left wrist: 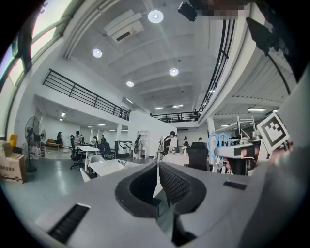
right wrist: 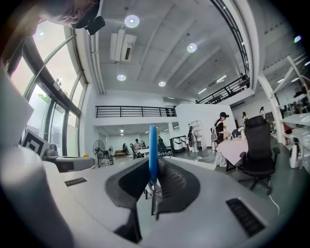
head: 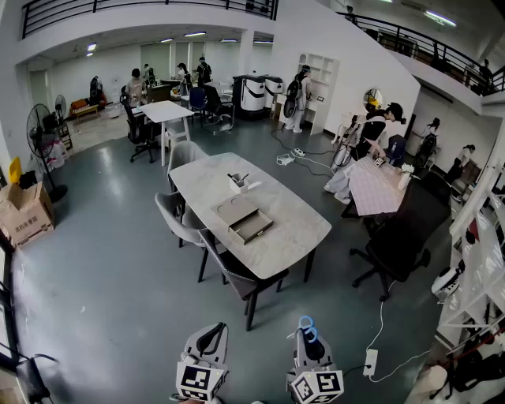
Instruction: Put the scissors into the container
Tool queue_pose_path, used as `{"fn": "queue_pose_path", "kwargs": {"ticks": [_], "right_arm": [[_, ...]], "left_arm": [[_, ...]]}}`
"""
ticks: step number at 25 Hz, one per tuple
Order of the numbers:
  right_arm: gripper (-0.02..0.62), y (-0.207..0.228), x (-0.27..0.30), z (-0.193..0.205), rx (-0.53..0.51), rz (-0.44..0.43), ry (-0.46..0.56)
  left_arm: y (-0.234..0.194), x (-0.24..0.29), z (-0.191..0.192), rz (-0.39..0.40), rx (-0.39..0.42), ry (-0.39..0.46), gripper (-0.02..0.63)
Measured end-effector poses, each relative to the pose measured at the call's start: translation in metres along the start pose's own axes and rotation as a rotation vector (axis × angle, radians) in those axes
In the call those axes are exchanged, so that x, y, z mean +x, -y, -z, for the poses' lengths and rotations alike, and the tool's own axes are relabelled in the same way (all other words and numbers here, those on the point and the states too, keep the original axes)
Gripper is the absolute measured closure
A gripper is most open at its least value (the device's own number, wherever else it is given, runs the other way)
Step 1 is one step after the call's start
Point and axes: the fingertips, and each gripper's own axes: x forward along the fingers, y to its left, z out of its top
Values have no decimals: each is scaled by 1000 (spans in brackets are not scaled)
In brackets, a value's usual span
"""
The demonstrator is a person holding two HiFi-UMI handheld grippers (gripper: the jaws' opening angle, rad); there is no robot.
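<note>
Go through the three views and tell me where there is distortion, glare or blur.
Head view: fisheye bends the balcony railing; the table stays sharp. Left gripper view: dark vignette in the corners, and the round ceiling lights blow out white. Right gripper view: the scissors clamped in the jaws look soft, being so close.

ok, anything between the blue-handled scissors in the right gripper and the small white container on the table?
Yes: a dark chair at the marble table's near edge, then a flat grey tray before the small white container.
</note>
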Motion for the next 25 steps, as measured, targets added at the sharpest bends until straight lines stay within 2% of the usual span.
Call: {"fn": "queue_pose_path", "kwargs": {"ticks": [10,25], "right_arm": [[554,-12,5,0,5,-2,1],[554,-48,27,11,-12,19,1]], "left_arm": [[-10,-3,-3,3,2,-2,581],[-53,-10,1,30,18,-1,581]]}}
